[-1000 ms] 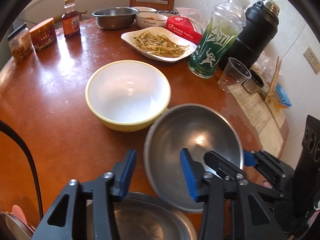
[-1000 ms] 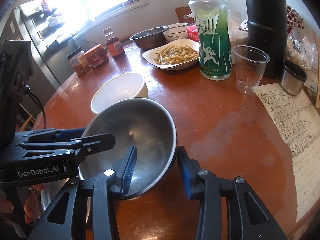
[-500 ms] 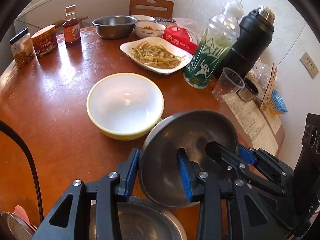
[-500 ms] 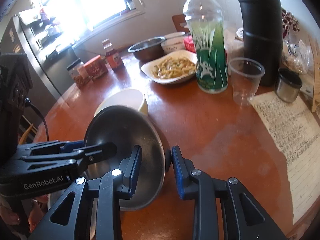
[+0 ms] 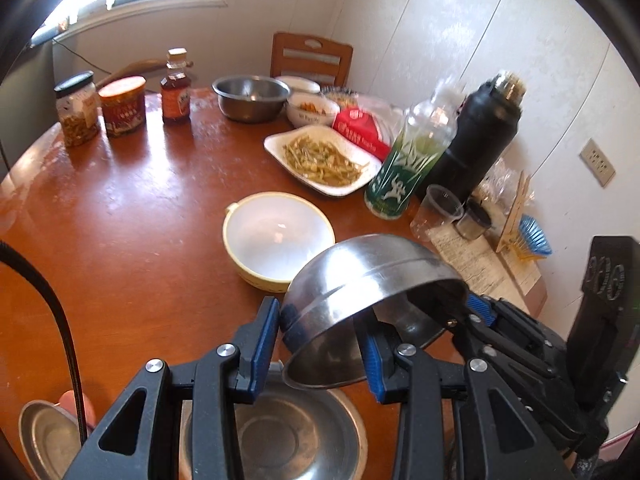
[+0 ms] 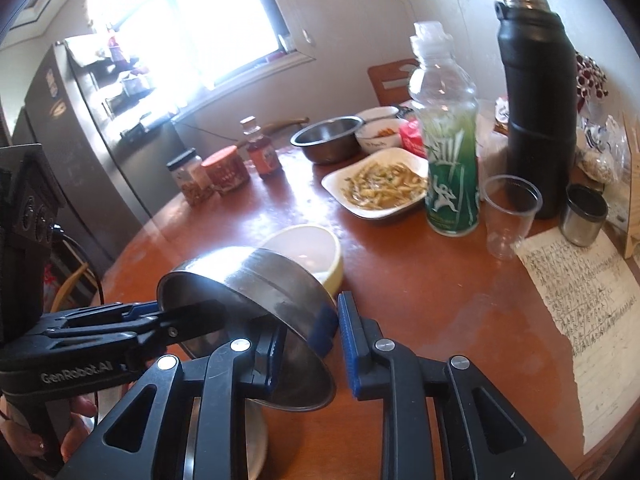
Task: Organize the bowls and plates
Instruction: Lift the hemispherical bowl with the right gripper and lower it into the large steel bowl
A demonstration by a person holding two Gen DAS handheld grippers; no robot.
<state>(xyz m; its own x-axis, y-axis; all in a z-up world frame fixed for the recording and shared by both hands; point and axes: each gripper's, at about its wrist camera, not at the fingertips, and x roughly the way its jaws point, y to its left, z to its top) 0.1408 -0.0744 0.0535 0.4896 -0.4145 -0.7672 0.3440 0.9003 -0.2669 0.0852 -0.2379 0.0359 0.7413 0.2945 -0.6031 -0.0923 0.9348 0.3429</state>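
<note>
Two tools grip one steel bowl [image 5: 372,280], lifted clear of the desk [image 5: 132,220] and tipped so that its open side faces down and toward the lower edge of both frames. In the left wrist view the left tool [image 5: 320,344] is nearly closed on the bowl's near rim, one blue pad on the outer wall and the other inside. The right tool [image 6: 308,344] is closed almost fully on the opposite rim; in the right wrist view one pad presses inside the bowl, the other outside.

Below the lifted bowl, at the lower centre of the left wrist frame, sits a flat steel plate [image 5: 304,440]. A second steel dish [image 5: 44,436] lies at the lower left corner. A yellow bowl [image 5: 276,236] with white inside stands upright at the centre of the frame, just behind the lifted one.

Farther back, upper centre: a white plate of noodles [image 5: 324,160], a steel basin [image 5: 250,96], a small white bowl [image 5: 312,110]. Right of centre: a green bottle [image 5: 408,164], a black flask [image 5: 476,140], a clear cup [image 5: 438,212]. Upper left: two jars and a sauce bottle [image 5: 175,88].

A hand [image 6: 24,436] holds the left tool's grip at the lower left of the right wrist frame.
</note>
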